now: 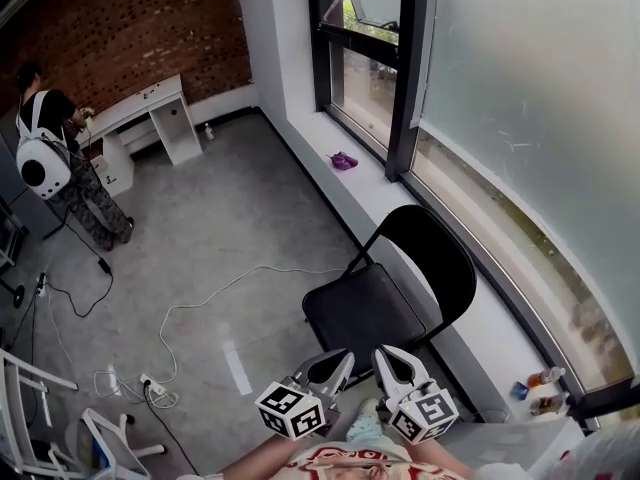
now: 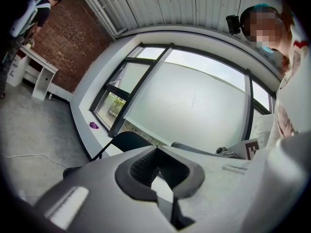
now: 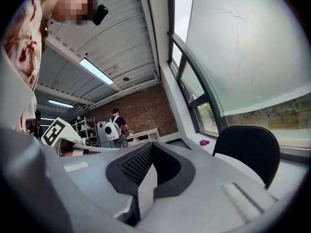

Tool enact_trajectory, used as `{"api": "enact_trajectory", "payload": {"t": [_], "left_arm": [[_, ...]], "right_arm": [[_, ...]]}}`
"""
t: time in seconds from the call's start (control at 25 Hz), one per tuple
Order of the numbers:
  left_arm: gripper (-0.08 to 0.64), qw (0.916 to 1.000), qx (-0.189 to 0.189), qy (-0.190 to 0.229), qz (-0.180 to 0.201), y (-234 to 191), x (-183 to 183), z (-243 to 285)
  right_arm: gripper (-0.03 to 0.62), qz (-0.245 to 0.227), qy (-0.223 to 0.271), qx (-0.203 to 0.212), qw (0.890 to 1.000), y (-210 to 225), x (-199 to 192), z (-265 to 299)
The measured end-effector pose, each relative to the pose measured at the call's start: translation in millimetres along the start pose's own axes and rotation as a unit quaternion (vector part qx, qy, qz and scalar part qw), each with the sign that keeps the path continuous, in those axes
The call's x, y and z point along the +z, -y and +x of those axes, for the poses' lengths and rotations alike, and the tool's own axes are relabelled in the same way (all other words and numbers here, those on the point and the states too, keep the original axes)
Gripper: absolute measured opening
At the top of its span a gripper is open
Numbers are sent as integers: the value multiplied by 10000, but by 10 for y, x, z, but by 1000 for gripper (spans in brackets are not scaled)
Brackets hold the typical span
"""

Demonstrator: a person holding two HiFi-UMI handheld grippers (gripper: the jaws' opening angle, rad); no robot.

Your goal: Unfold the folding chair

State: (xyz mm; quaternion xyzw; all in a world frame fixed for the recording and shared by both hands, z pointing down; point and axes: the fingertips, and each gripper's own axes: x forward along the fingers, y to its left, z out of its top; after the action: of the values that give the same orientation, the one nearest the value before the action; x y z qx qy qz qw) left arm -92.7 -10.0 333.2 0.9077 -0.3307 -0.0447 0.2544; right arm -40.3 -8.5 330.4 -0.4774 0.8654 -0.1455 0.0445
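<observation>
- The folding chair [image 1: 365,313] is found opened out on the floor [image 1: 230,223], at the floor's edge along the window ledge [image 1: 318,133]. The seat lies level and the rounded backrest stands upright on the ledge side.
- Seat and backrest are finished in matt black and look padded. The frame is made of thin black tube.
- The left gripper [image 1: 338,361] is cased in pale grey moulded plastic with dark, ribbed pads. Its jaws are pressed together, and nothing is caught between them.
- The right gripper [image 1: 388,360] is of the same make. Its jaws are likewise pressed together on nothing.
- Each gripper carries a cube of black-and-white square markers. The two are held side by side just before the seat's near edge, clear of the chair.
- The floor is grey, smooth and faintly glossy. A white cable [image 1: 215,293] is trailed across it to a power strip [image 1: 150,383].
- The ledge is plain white. A small purple object [image 1: 343,160] lies on it near the far end, and small bottles [image 1: 545,378] stand near the near end.
- The window is set in a dark frame [image 1: 405,68] with a frosted pane [image 1: 520,88].
- The far wall [image 1: 130,28] is of red-brown brick. A white desk [image 1: 150,118] is placed against it, with a person [image 1: 60,158] wearing a white backpack beside it.
</observation>
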Motion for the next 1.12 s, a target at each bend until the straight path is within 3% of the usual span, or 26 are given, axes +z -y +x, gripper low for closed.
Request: {"api": "enact_trajectory", "payload": {"t": [0.2, 0.44, 1.12], "left_arm": [[2, 9997, -56, 144, 212, 73, 8, -761], [2, 9988, -140, 65, 459, 240, -85, -1387], [2, 9969, -605, -39, 498, 870, -457, -1794]], "right_arm": [[26, -174, 25, -38, 9998, -786, -187, -173], [26, -274, 10, -284, 9992, -1375, -335, -462], [26, -370, 175, -571, 9975, -1857, -435, -1206]]}}
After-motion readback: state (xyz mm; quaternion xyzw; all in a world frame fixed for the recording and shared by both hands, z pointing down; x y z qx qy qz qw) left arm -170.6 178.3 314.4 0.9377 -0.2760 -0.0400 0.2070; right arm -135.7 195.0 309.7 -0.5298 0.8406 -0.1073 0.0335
